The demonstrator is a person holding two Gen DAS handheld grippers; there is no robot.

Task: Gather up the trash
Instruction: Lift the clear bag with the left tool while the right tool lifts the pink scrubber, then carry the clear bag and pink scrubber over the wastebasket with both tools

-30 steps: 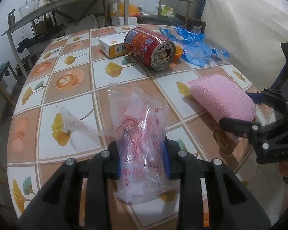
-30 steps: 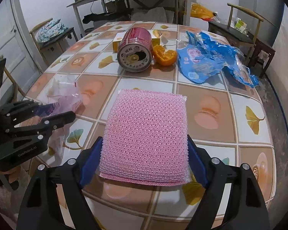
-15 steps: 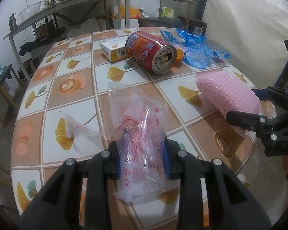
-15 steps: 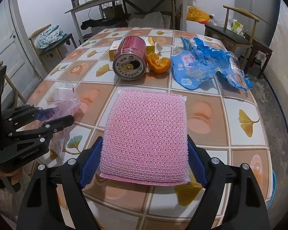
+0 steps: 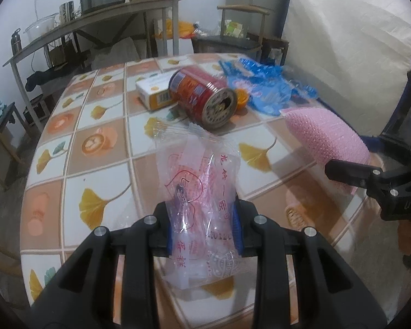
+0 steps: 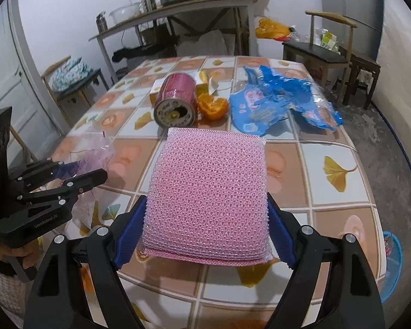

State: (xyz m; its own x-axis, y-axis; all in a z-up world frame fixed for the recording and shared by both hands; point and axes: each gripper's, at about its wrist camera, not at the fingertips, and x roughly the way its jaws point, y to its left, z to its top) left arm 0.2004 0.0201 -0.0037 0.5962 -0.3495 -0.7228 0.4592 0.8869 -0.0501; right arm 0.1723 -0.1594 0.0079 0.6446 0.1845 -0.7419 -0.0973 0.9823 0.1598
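While claws grip trash, can [image 6: 174, 102] and blue wrapper [image 6: 271, 101] lie beyond.

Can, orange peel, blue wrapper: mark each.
Can [image 6: 174, 113], right wrist view, round end face.
Orange peel [image 6: 212, 106], right wrist view, inner curve.
Blue wrapper [image 6: 256, 111], right wrist view, flat printed part.

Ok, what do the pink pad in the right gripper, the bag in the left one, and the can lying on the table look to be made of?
Pink pad: a woven synthetic mesh, probably a scouring sponge; open netting with sparkly threads.
Bag: thin clear plastic film, glossy and crinkled, printed in red.
Can: metal, judging by the shiny ribbed end, with a red printed label around its side.
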